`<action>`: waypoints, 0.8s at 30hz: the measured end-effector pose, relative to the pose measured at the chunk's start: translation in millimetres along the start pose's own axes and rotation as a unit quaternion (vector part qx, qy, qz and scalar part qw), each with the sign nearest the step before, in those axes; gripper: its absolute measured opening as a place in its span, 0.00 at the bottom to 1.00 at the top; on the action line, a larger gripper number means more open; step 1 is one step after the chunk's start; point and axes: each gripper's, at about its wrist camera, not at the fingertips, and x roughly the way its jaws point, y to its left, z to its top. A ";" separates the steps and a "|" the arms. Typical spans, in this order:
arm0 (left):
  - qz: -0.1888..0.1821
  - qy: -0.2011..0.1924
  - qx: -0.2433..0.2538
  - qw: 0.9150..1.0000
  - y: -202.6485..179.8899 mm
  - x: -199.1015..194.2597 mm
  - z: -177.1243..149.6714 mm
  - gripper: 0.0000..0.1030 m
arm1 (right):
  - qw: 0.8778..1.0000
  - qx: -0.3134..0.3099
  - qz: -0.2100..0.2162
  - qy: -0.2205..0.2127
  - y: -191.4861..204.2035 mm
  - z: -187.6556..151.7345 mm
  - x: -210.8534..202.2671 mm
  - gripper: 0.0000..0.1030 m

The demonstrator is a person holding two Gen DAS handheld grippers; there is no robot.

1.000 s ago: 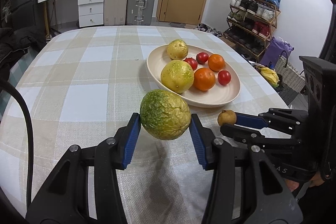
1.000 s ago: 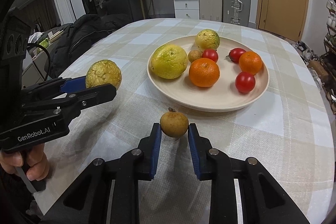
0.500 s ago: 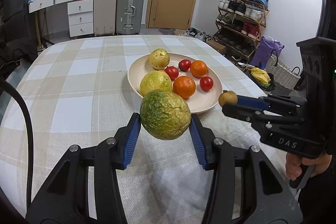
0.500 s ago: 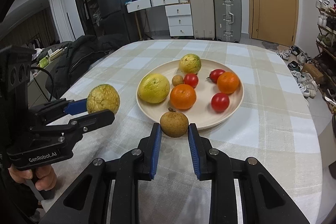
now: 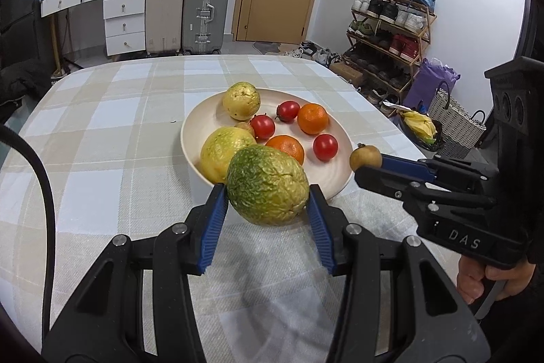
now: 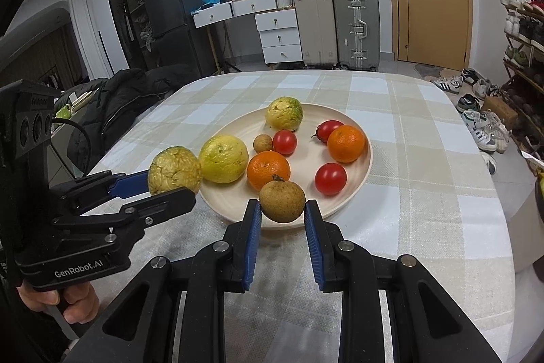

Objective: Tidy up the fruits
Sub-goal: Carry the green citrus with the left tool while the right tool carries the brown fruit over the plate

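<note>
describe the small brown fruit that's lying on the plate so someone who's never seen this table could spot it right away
On the checked table sits a wide cream plate of fruit. Near its middle, between the big yellow fruit in front and the yellow-green one at the back, lies the small brown fruit, right beside a tomato. It is the smallest piece there and the only dull tan one.

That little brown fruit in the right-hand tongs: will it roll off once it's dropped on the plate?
Probably it rolls a little: the brown fruit looks round and firm. The plate has a raised rim, so it likely stays in. The oranges nearby may stop it.
</note>
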 end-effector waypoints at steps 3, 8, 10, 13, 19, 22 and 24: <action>0.006 0.001 0.009 1.000 -4.0 7.1 3.4 0.43 | 1.000 -0.001 -0.002 0.003 -0.1 0.4 5.8 0.26; 0.010 0.008 0.008 1.000 -4.3 17.3 6.0 0.43 | 1.000 0.005 -0.004 0.004 -3.2 1.6 10.4 0.26; 0.013 0.011 0.009 1.000 -4.1 21.9 6.1 0.43 | 1.000 0.008 -0.003 0.004 -4.8 2.5 11.7 0.26; 0.016 0.014 0.006 1.000 -3.4 27.9 6.8 0.43 | 1.000 0.009 -0.005 0.004 -6.3 3.6 13.2 0.26; 0.028 0.019 0.017 0.999 -5.4 38.3 6.9 0.43 | 1.000 0.017 -0.001 0.007 -9.8 4.8 16.4 0.26; 0.037 0.023 0.018 0.999 -4.3 43.5 6.9 0.43 | 1.000 0.022 0.000 0.008 -10.3 5.0 18.8 0.26; 0.042 0.022 0.017 0.999 -2.6 45.7 7.6 0.43 | 1.000 0.024 -0.001 0.009 -10.2 5.4 20.8 0.26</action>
